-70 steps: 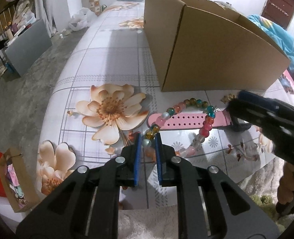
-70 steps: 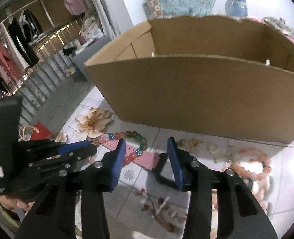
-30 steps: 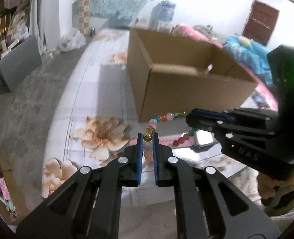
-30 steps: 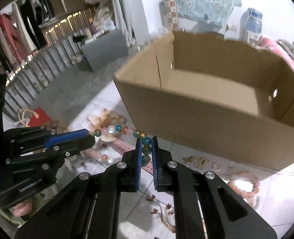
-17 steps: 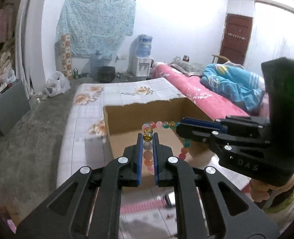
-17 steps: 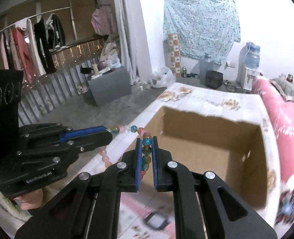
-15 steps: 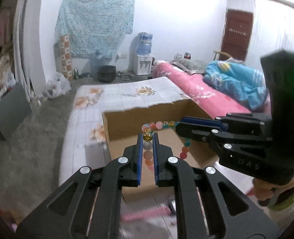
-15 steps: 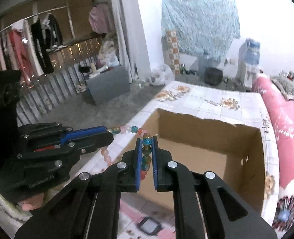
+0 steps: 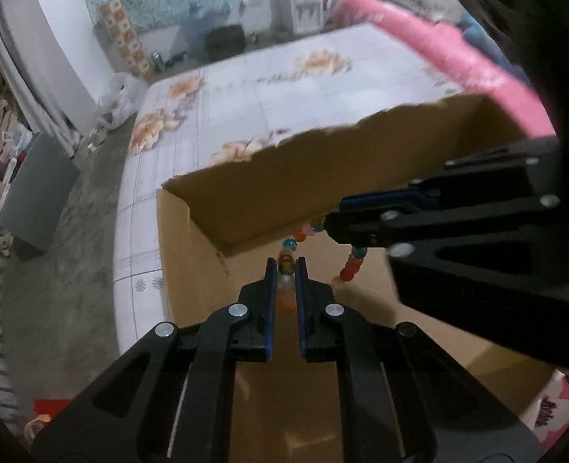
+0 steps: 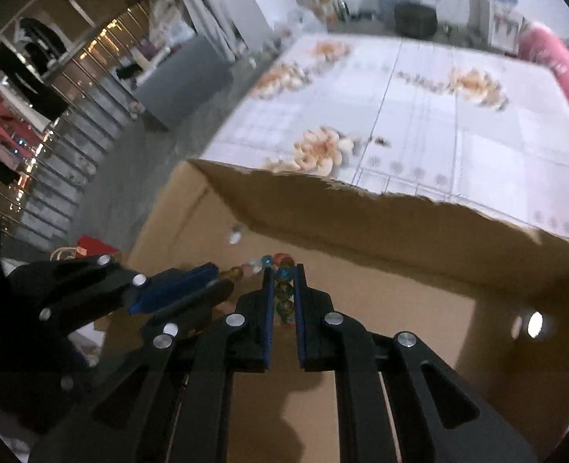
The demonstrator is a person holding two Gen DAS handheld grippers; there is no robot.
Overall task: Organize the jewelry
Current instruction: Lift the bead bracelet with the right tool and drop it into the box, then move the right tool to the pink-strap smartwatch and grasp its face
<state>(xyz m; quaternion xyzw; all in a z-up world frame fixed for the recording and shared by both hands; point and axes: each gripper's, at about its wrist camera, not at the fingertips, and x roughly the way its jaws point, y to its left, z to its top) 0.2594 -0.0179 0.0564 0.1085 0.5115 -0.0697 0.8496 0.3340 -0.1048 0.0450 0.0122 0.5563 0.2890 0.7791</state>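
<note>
A multicoloured bead bracelet (image 9: 286, 266) hangs between both grippers over the open cardboard box (image 9: 246, 193). My left gripper (image 9: 285, 270) is shut on one part of it. My right gripper (image 10: 284, 277) is shut on another part of the bracelet (image 10: 284, 289); in the left wrist view the right gripper (image 9: 332, 227) comes in from the right with beads dangling below it. In the right wrist view the left gripper (image 10: 215, 277) reaches in from the left. Both grippers are above the inside of the box (image 10: 361, 231).
The box stands on a white floral sheet (image 9: 246, 88) over a bed or table. A pink rolled edge (image 9: 439, 54) runs along the right. A grey cabinet (image 9: 37, 193) stands on the floor at left, and a railing with hung clothes (image 10: 33, 96) lies beyond.
Both grippers have carried the bracelet up from the sheet and forward over the box, and now tilt down into its opening. Both stay shut on it.
</note>
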